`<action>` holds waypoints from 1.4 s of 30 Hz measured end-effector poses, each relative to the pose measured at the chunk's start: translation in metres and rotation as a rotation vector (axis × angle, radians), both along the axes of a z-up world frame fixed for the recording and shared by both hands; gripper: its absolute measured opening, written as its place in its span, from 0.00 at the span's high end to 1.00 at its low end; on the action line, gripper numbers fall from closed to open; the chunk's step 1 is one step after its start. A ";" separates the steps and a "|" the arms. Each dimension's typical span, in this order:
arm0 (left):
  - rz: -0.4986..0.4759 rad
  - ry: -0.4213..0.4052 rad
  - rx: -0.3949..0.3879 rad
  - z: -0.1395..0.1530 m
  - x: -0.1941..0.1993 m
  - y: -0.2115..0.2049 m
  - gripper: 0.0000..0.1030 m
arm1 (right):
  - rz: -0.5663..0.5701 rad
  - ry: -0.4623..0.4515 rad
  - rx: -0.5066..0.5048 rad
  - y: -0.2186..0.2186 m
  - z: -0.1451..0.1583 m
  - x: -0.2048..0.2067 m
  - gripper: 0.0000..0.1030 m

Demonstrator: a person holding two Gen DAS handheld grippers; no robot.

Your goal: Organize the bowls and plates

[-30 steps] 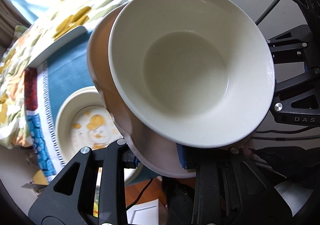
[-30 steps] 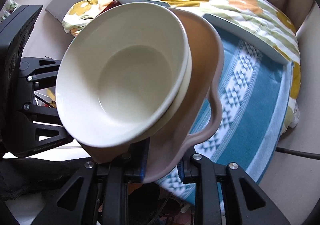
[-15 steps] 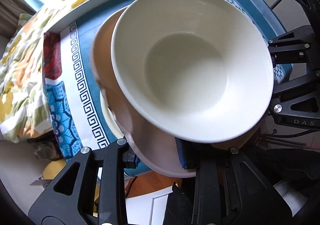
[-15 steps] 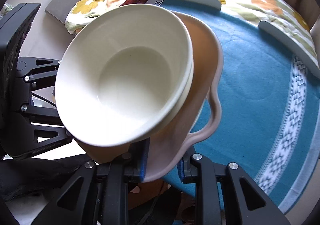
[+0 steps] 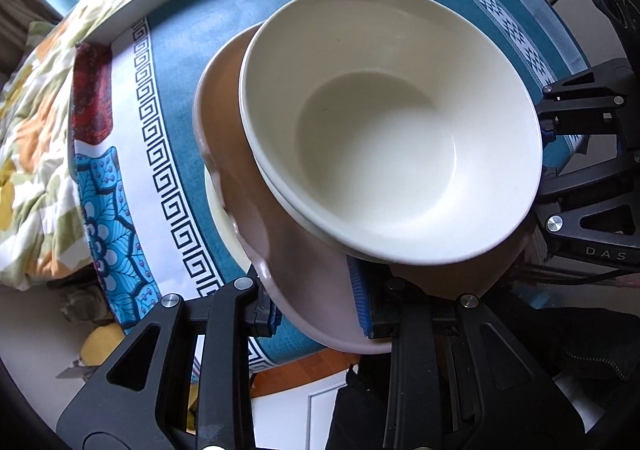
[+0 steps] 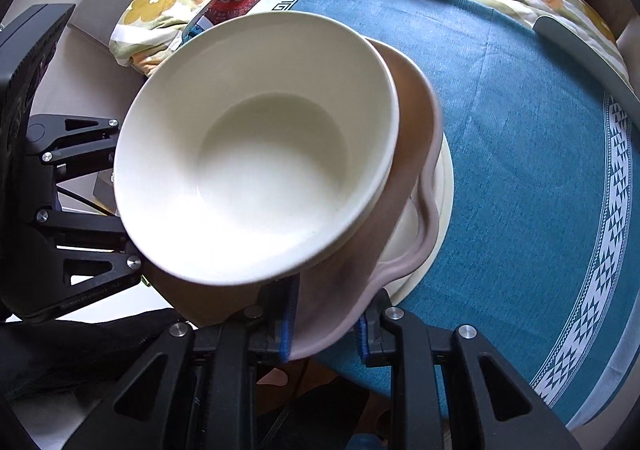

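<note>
Left claw and right claw are each clamping the wavy-rimmed pink ceramic dish, which is carrying a cream ceramic bowl, frame centre.

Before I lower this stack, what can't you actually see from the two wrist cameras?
- Cream plate on the table: only a rim sliver in both views, the pink dish covers it.
- Gap between stack and plate: hidden in both views by the dish.
- How many white bowls are nested: only rims show.
- Tablecloth under the stack: hidden.
</note>
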State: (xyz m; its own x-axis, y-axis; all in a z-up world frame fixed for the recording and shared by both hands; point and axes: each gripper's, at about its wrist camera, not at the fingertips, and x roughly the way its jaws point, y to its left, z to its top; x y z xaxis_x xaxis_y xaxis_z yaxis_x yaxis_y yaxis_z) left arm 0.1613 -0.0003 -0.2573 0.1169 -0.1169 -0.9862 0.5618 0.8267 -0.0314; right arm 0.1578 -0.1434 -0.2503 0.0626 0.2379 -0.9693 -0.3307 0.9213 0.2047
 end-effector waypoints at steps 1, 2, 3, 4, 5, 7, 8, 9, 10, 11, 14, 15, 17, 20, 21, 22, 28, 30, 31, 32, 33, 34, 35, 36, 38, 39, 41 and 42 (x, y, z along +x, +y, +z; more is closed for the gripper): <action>-0.001 -0.004 -0.001 0.000 -0.001 -0.001 0.76 | -0.006 -0.004 -0.001 0.002 0.001 -0.002 0.79; -0.001 -0.005 -0.002 0.000 0.000 -0.002 0.76 | -0.009 -0.007 -0.002 0.000 0.002 -0.003 0.79; 0.001 -0.004 -0.003 0.000 0.000 -0.002 0.76 | -0.007 -0.013 -0.009 0.000 0.003 -0.004 0.79; 0.005 -0.002 -0.006 -0.001 0.001 -0.002 0.76 | -0.005 -0.018 -0.014 -0.004 0.005 -0.008 0.79; 0.008 0.000 -0.008 -0.002 0.001 -0.002 0.76 | -0.003 -0.023 -0.020 -0.005 0.007 -0.008 0.78; 0.017 0.002 -0.008 -0.002 0.002 0.000 0.76 | -0.002 -0.027 -0.024 -0.004 0.007 -0.007 0.78; 0.018 -0.001 -0.007 -0.002 0.002 0.000 0.76 | -0.003 -0.029 -0.023 -0.004 0.007 -0.007 0.78; 0.018 0.001 -0.006 -0.002 0.003 0.000 0.76 | -0.005 -0.030 -0.022 -0.005 0.008 -0.006 0.78; 0.017 0.004 -0.004 -0.002 0.003 0.000 0.76 | -0.006 -0.031 -0.024 -0.004 0.009 -0.006 0.78; 0.017 0.010 -0.001 -0.002 0.004 -0.001 0.76 | -0.006 -0.031 -0.024 -0.006 0.008 -0.006 0.78; 0.030 0.051 -0.004 -0.002 0.008 0.000 0.76 | -0.007 -0.032 -0.029 -0.007 0.011 -0.005 0.78; 0.035 0.065 -0.008 -0.002 0.009 0.001 0.76 | -0.009 -0.034 -0.032 -0.007 0.012 -0.005 0.78; 0.041 0.087 -0.014 -0.001 0.011 0.002 0.75 | -0.006 -0.034 -0.044 -0.007 0.014 -0.003 0.78; 0.041 0.108 -0.024 0.002 0.011 0.002 0.69 | -0.004 -0.023 -0.057 -0.007 0.013 -0.002 0.77; 0.038 0.113 -0.034 0.003 0.010 0.002 0.60 | -0.008 -0.018 -0.057 -0.007 0.013 -0.002 0.77; 0.034 0.115 -0.040 0.006 0.009 0.003 0.47 | -0.011 -0.016 -0.055 -0.006 0.012 -0.002 0.77; 0.005 0.076 -0.031 0.016 0.005 0.000 0.34 | -0.032 -0.022 -0.066 0.000 0.011 -0.001 0.77; 0.004 0.075 -0.028 0.017 0.005 0.001 0.34 | -0.044 -0.025 -0.073 -0.001 0.015 -0.003 0.72; 0.003 0.073 -0.029 0.019 0.004 0.002 0.34 | -0.047 -0.027 -0.079 -0.001 0.017 -0.004 0.64; 0.002 0.071 -0.031 0.021 0.003 0.002 0.34 | -0.047 -0.029 -0.083 -0.002 0.021 -0.006 0.56; -0.001 0.066 -0.030 0.024 0.002 0.003 0.34 | -0.046 -0.035 -0.081 -0.001 0.024 -0.007 0.46; -0.001 0.058 -0.027 0.026 0.000 0.004 0.34 | -0.045 -0.037 -0.081 -0.001 0.028 -0.009 0.46; 0.000 0.049 -0.025 0.030 -0.002 0.005 0.34 | -0.043 -0.042 -0.086 -0.001 0.031 -0.012 0.46; 0.003 0.039 -0.024 0.033 -0.005 0.006 0.34 | -0.043 -0.053 -0.091 -0.001 0.035 -0.015 0.46; 0.021 0.017 -0.026 0.042 -0.011 0.009 0.34 | -0.053 -0.079 -0.084 -0.004 0.045 -0.021 0.46; 0.032 0.005 -0.030 0.047 -0.014 0.011 0.34 | -0.064 -0.093 -0.073 -0.006 0.052 -0.025 0.46; 0.061 -0.031 -0.031 0.060 -0.023 0.016 0.34 | -0.081 -0.128 -0.053 -0.010 0.068 -0.032 0.46; 0.078 -0.058 -0.031 0.068 -0.028 0.018 0.34 | -0.085 -0.154 -0.047 -0.012 0.078 -0.038 0.46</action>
State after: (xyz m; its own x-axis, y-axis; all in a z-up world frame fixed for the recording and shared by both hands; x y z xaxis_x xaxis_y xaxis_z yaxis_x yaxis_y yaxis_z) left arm 0.1336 0.0175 -0.1893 0.1837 -0.1353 -0.9736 0.4977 0.8669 -0.0266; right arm 0.1202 -0.1549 -0.1725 0.2294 0.1799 -0.9566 -0.2752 0.9547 0.1135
